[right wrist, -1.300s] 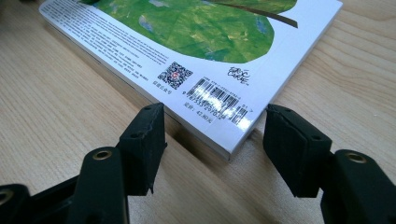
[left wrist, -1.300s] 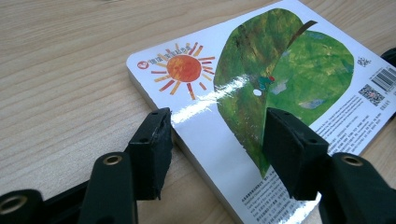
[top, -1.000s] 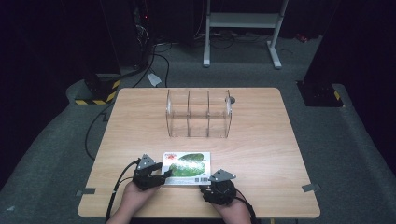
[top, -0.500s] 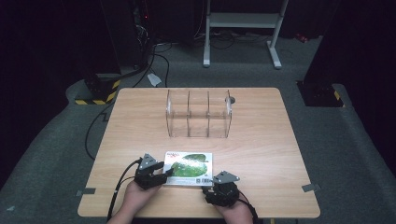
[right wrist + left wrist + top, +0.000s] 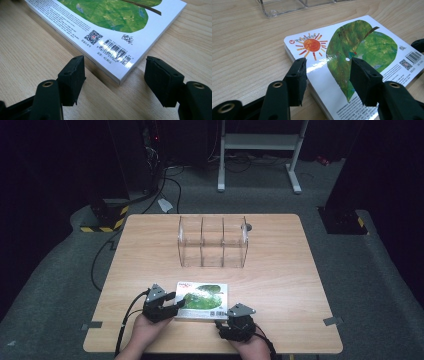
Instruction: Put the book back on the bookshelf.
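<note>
A board book (image 5: 202, 300) with a green leaf and an orange sun on its cover lies flat near the table's front edge. My left gripper (image 5: 176, 301) is open at the book's left edge. In the left gripper view its jaws (image 5: 327, 72) straddle that edge of the book (image 5: 362, 45), one over the cover and one over the wood. My right gripper (image 5: 227, 319) is open at the near right corner. In the right gripper view the barcode corner of the book (image 5: 112, 15) points into the gap of that gripper (image 5: 115, 72), touching neither jaw.
A clear three-compartment organizer (image 5: 212, 242) stands at the table's middle back, its corner (image 5: 282, 5) visible beyond the book. A small dark round object (image 5: 247, 226) sits by its right end. Bare wooden tabletop (image 5: 280, 270) lies between organizer and book. A cable (image 5: 122, 330) trails off the front left.
My left gripper has crept slightly right onto the book's left edge. The right gripper has shifted a little. The book has stayed put.
</note>
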The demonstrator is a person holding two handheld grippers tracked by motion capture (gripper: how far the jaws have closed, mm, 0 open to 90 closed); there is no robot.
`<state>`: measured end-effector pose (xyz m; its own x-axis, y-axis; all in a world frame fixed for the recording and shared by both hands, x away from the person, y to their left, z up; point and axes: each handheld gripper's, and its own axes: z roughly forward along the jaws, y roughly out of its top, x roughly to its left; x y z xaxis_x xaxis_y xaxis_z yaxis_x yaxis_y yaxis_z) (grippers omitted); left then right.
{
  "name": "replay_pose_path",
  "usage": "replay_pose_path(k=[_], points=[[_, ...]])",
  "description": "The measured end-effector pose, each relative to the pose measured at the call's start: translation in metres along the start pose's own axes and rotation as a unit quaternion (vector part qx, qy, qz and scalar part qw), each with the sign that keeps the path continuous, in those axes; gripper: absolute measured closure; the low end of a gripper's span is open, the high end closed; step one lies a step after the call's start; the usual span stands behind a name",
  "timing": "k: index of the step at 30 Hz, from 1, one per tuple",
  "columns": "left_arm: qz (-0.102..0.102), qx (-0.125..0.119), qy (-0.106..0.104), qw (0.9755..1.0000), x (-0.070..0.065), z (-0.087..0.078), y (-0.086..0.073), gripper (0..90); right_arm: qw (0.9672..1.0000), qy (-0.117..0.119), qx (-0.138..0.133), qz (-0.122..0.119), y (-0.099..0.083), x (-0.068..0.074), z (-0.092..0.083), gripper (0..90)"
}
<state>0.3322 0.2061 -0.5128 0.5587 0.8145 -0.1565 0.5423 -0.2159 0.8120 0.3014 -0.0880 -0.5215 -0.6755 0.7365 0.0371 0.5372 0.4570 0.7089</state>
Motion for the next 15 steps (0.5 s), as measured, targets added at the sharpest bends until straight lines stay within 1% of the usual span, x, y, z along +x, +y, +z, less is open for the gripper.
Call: replay_pose_path(k=[2, 4, 5, 8, 11, 12, 15], points=[[0.002, -0.001, -0.001, 1.0000, 0.0000, -0.0009, 0.0007, 47.2, 1.0000, 0.000, 0.000, 0.000, 0.0000, -0.0001, 0.0001, 32.6], [0.001, -0.005, -0.002, 1.0000, -0.0002, -0.0019, 0.0013, 47.2, 1.0000, 0.000, -0.001, 0.001, -0.0001, -0.0003, 0.0001, 32.5], [-0.003, -0.007, -0.003, 1.0000, -0.0001, -0.0022, 0.0015, 47.2, 1.0000, 0.000, -0.001, 0.000, -0.0001, -0.0004, 0.0001, 32.4], [-0.002, -0.008, -0.004, 1.0000, 0.0000, -0.0031, 0.0022, 47.3, 1.0000, 0.000, -0.002, -0.002, -0.0003, -0.0006, 0.0002, 32.3], [-0.006, -0.019, -0.007, 0.9998, -0.0004, -0.0055, 0.0041, 47.3, 1.0000, 0.000, -0.002, 0.000, -0.0001, -0.0006, 0.0004, 31.9], [-0.006, -0.019, -0.007, 0.9998, -0.0004, -0.0055, 0.0041, 47.3, 1.0000, 0.000, -0.002, 0.000, -0.0001, -0.0006, 0.0004, 31.9], [-0.002, -0.031, -0.008, 0.9995, -0.0021, -0.0090, 0.0063, 47.5, 1.0000, -0.001, -0.002, 0.005, 0.0000, 0.0004, 0.0009, 30.6]])
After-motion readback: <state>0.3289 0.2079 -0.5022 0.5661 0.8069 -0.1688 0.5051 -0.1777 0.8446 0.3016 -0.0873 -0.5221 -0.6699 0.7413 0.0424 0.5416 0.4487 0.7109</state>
